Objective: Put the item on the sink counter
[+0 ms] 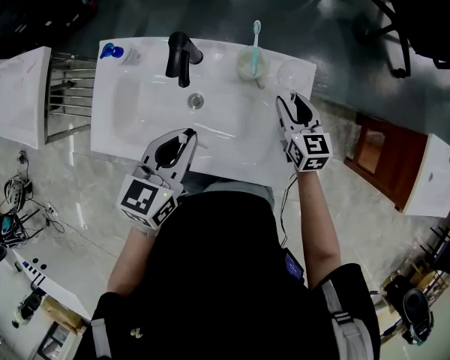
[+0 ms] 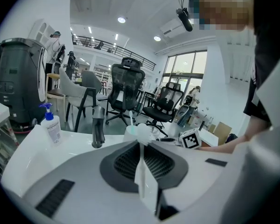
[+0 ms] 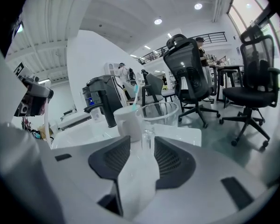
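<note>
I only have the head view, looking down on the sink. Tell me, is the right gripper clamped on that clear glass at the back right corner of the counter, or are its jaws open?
Observer: In the right gripper view, the right gripper has its jaws apart. The pads are not pressing on the glass.
Operator: Is anything between the jaws?
Observer: A clear part of the glass, probably its handle, stands at the jaw tips and seems untouched.
Operator: And the left gripper?
Observer: The left gripper view shows the left gripper with its jaws together and nothing between them.
</note>
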